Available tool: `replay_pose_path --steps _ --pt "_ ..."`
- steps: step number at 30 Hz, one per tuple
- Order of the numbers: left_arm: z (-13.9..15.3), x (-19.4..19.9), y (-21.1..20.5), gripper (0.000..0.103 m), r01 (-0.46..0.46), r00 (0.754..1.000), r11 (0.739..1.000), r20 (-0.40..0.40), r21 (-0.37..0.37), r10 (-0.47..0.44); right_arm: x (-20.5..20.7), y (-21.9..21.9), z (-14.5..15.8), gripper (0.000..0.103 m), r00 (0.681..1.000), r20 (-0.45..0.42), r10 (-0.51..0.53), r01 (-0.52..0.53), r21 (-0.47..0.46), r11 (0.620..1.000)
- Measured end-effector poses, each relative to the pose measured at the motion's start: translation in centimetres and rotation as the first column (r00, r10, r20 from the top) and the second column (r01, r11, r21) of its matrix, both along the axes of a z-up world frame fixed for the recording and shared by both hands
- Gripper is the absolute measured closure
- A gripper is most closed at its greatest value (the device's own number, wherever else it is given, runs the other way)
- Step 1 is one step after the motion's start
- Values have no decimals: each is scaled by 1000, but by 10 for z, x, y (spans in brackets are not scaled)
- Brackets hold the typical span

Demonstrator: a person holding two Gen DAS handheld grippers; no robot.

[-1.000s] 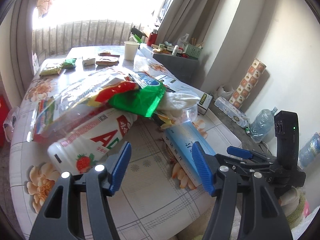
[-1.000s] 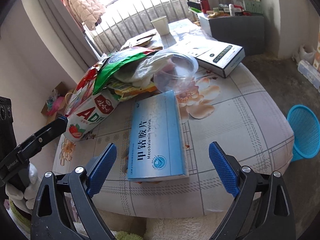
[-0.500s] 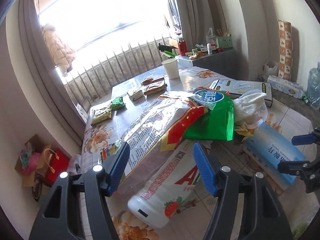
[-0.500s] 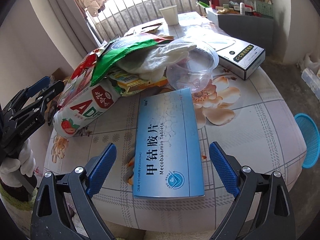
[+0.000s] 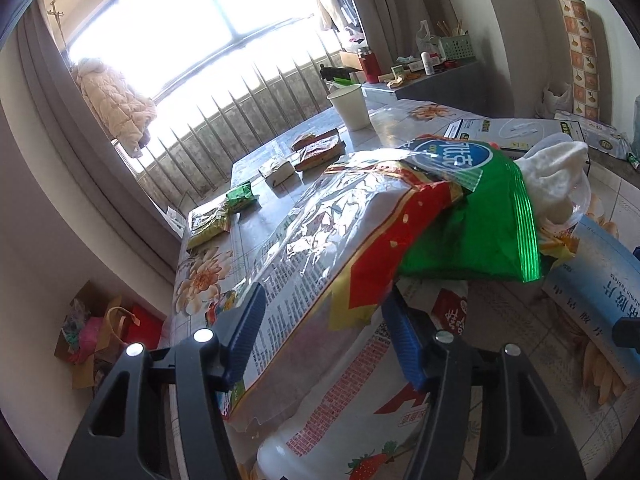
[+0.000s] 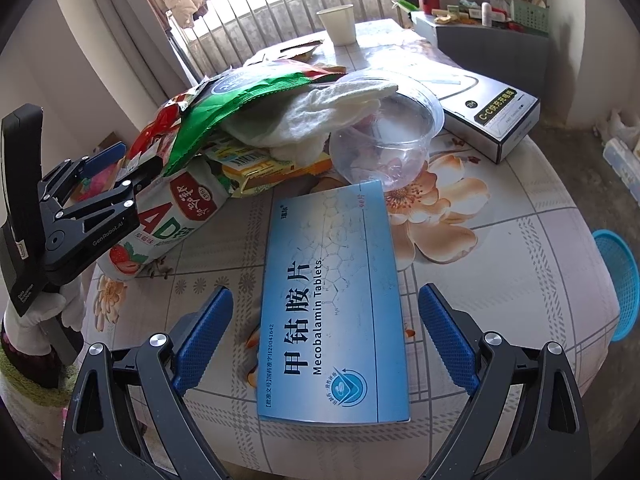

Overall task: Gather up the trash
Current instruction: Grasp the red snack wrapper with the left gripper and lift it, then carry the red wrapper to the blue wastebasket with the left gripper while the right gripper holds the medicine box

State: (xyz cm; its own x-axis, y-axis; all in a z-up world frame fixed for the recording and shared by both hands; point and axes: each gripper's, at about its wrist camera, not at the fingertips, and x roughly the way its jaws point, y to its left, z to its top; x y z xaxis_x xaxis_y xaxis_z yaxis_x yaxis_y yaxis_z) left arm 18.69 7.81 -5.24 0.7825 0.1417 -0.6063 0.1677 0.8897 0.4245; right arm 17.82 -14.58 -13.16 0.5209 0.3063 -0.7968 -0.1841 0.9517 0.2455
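Since a second ago, the left claw (image 5: pixel 322 332) is swinging in over the trash pile, so the big shiny snack bag (image 5: pixel 320 240) that was up ahead is now lying right between its blue pads (image 5: pixel 402 344). Its jaws are closing. I cannot tell if the pads are pressing on the bag yet. Under the bag, a white drink bottle (image 5: pixel 360 412) with a strawberry picture is lying just below the claw. A green snack bag (image 5: pixel 480 224) is resting past the right pad, on top of the pile, and a white cloth (image 5: pixel 560 176) is lying behind it.

Over that same second, the right claw (image 6: pixel 322 340) is sliding closer to the blue pill box (image 6: pixel 332 300). Its jaws are standing wide open, holding nothing. The box is lying flat on the table (image 6: pixel 520 248), between the two blue pads, with its near end at the claw and its far end pointing away. A clear plastic cup (image 6: pixel 388 144) is tipped on its side just past the box. A blue basket (image 6: pixel 618 280) is sitting off to the claw's right, below the table's edge.
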Motion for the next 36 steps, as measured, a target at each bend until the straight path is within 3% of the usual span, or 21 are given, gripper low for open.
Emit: replay_pose_path --steps 8,13,16,19,23,26,29,36 --pt "-1 2 -2 75 -5 1000 1000 0 9 5 3 5 -7 13 1000 -11 -4 4 -22 1000" --pt "4 -1 2 93 -13 999 1000 40 22 12 4 11 -10 13 1000 -6 -8 8 -64 998" --pt "9 -3 6 98 -20 997 999 71 37 17 3 12 -11 13 1000 2 -16 16 -92 996" --pt "16 -5 12 101 -40 993 998 112 43 35 1 13 -13 15 1000 0 -19 19 -104 994" --pt "29 -8 22 103 -77 983 995 172 59 66 -2 11 -15 23 1000 -10 -27 26 -107 994" --pt "42 -13 31 103 -113 970 991 222 67 95 -6 10 -14 32 999 -9 -33 32 -103 994" --pt "59 -19 40 103 -154 953 986 273 63 131 -11 6 -14 33 999 -10 -41 40 -88 995" --pt "110 -45 51 103 -181 919 983 351 -28 179 -25 -15 -2 34 997 11 -75 76 -15 997"
